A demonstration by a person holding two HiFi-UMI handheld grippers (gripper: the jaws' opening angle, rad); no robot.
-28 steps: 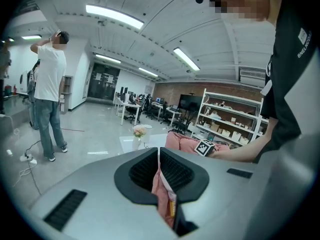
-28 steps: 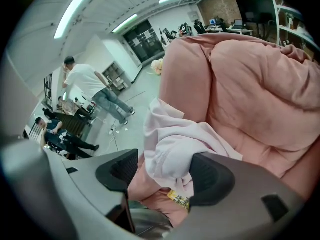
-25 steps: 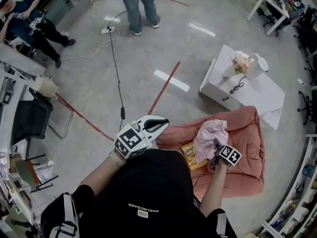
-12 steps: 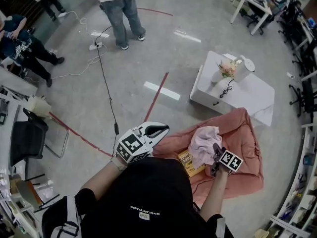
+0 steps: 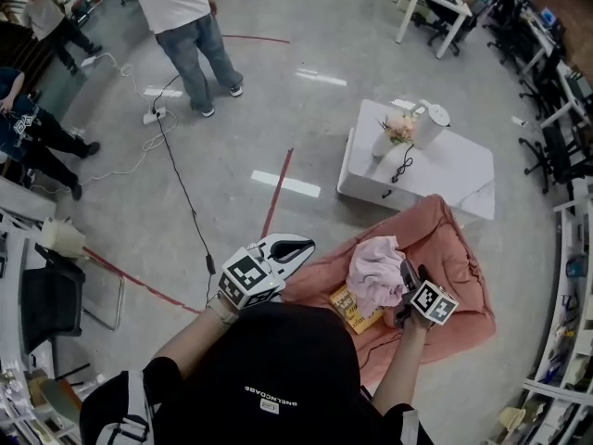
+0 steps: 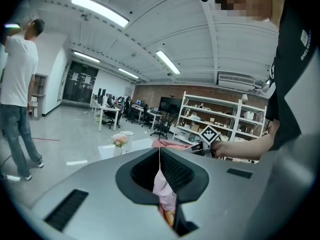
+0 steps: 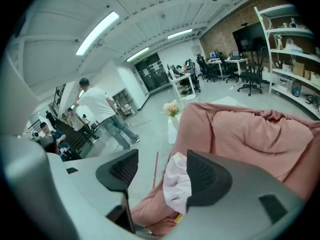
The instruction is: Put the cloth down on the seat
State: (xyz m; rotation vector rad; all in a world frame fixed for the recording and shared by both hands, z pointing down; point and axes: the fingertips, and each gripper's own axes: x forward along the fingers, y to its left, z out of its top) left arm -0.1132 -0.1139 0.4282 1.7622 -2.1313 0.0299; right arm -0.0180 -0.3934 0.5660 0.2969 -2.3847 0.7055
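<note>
A crumpled pale pink cloth (image 5: 373, 269) lies on the salmon-covered seat (image 5: 456, 248), against its left side. My right gripper (image 5: 405, 276) sits at the cloth's right edge with its jaws apart. In the right gripper view the cloth (image 7: 177, 184) shows between the open right gripper (image 7: 162, 164), resting on the seat (image 7: 250, 129); whether a pad touches it is unclear. My left gripper (image 5: 304, 246) hovers left of the seat, shut and empty. Through the left gripper (image 6: 160, 151) I see the cloth (image 6: 162, 189) in the distance.
A yellow packet (image 5: 348, 310) lies on the seat beside the cloth. Behind the seat stands a white low table (image 5: 449, 174) with a flower vase (image 5: 387, 133) and a kettle (image 5: 432, 122). A person (image 5: 185, 26) stands far left; a black cable (image 5: 181, 193) crosses the floor.
The head view has shifted, so everything sits a little further left and higher. Both grippers keep their places relative to the seat and the cloth.
</note>
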